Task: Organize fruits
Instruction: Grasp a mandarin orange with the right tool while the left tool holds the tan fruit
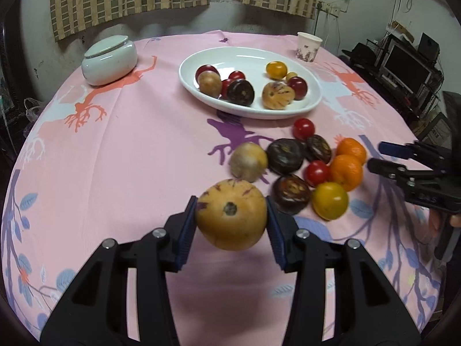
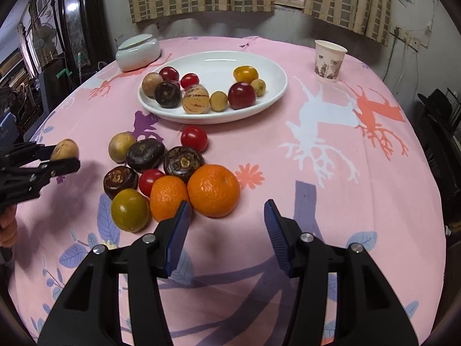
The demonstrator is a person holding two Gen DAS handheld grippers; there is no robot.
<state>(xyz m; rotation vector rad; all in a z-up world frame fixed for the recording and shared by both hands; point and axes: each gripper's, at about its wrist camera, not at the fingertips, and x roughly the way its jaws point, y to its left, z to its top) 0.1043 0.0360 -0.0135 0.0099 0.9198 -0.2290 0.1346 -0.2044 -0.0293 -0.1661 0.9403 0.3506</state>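
Yellow skin: a tan-yellow, purple-flecked pepino melon [image 1: 231,218] is clamped between the blue pads [image 1: 186,232] of the left gripper [image 1: 232,225], lifted clear of the cloth, stem scar facing the camera.
Left gripper: closed on the pepino melon across its widest part, one pad on each flank; no gap is seen at either pad.
Right gripper: the right gripper [image 2: 227,233] is held with its jaws apart and nothing between them, just behind the two mandarins [image 2: 213,190] [image 2: 168,197].
Handling of the held fruit: it is judged smooth, round and fairly firm but bruisable; a light squeeze at the equator is suited, since a grip nearer either end could let it squirt out.
Loose pile: ahead and right of the left gripper are seen a second pale round fruit [image 1: 248,161], dark water chestnuts [image 1: 285,155], cherry tomatoes [image 1: 317,172] and a yellow tomato [image 1: 330,200], touching one another.
Pile handling: the tomatoes are judged soft and thin-skinned, the water chestnuts hard and flattened, best taken across their flat sides.
Destination: the white oval dish [image 1: 253,54] lies farther ahead of both grippers, already bearing several fruits, with bare room at its far side.
Cloth: the pink printed tablecloth [image 1: 129,150] is wrinkled and may let round fruit roll.
Bystanders: a lidded ceramic jar [image 1: 109,59] and a paper cup [image 1: 308,46] stand well beyond the dish.
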